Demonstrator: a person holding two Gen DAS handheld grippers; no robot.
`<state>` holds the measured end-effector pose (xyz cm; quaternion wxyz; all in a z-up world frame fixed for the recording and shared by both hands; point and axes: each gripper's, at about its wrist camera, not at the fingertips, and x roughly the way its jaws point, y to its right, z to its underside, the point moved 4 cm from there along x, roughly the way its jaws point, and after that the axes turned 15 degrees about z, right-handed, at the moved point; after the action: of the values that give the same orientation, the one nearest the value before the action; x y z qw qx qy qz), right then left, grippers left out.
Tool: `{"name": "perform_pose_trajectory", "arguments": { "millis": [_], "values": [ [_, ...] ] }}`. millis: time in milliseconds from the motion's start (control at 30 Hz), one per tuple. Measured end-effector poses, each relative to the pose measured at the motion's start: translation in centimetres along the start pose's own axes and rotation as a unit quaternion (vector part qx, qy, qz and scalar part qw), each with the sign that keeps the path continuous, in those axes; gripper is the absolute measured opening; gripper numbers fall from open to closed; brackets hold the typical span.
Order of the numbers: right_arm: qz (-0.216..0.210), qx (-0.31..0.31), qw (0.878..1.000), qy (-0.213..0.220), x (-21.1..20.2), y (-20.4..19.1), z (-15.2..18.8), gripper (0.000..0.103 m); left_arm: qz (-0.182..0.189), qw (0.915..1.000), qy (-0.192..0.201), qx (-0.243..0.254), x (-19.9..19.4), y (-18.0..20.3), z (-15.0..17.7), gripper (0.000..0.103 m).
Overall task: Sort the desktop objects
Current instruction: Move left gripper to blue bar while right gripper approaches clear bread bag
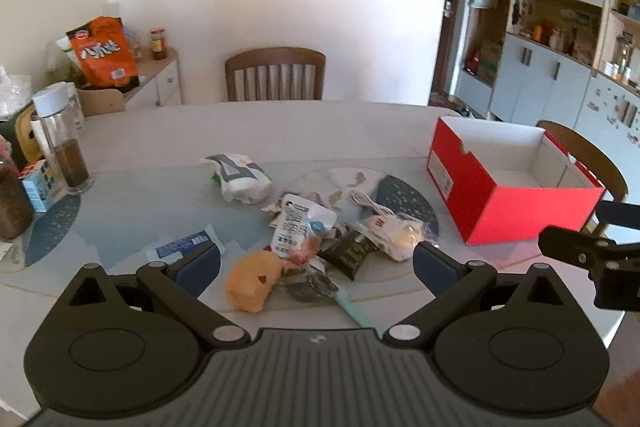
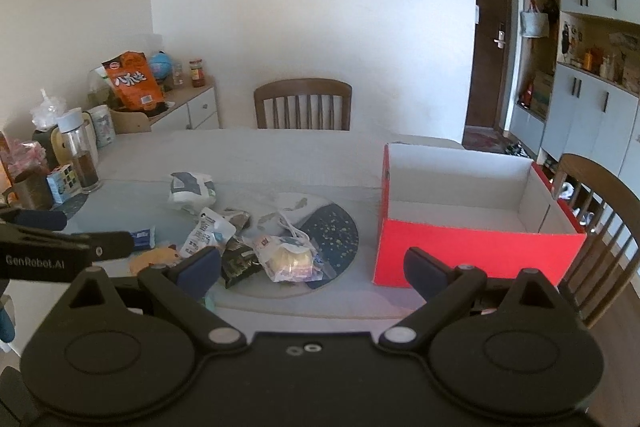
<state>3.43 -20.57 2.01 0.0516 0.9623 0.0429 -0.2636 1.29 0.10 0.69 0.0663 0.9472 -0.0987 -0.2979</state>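
Note:
A heap of small objects lies mid-table: a crumpled white and grey bag (image 1: 240,177), a white labelled pouch (image 1: 298,223), an orange plush toy (image 1: 252,281), a dark snack packet (image 1: 350,253), a clear packet with a yellow item (image 1: 398,233), a white cable (image 1: 366,205) and a blue packet (image 1: 184,245). An empty red box (image 1: 516,211) with a white inside stands to the right. My left gripper (image 1: 316,265) hovers open just before the heap, nothing between its fingers. My right gripper (image 2: 312,269) is open too, between the clear packet (image 2: 286,259) and the red box (image 2: 472,247).
A clear bottle (image 1: 66,143), a dark jar (image 1: 12,203) and a small carton (image 1: 38,183) stand at the table's left edge. Wooden chairs sit at the far side (image 1: 276,73) and at the right (image 2: 600,223). A sideboard with an orange bag (image 1: 106,53) is at back left.

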Motion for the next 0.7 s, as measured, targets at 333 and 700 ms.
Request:
{"name": "perform_pose_trajectory", "arguments": {
  "millis": [333,700],
  "values": [
    [-0.023,-0.001,1.000,0.003,0.9,-0.7,-0.4,0.099,-0.013,0.9999,0.004,-0.002,0.5,-1.7,-0.6,0.103],
    [-0.025,0.002,0.999,-0.020,4.7,-2.9,-0.4,0.099,-0.008,0.9999,-0.010,-0.002,3.7,-7.2,-1.4,0.103]
  ]
}}
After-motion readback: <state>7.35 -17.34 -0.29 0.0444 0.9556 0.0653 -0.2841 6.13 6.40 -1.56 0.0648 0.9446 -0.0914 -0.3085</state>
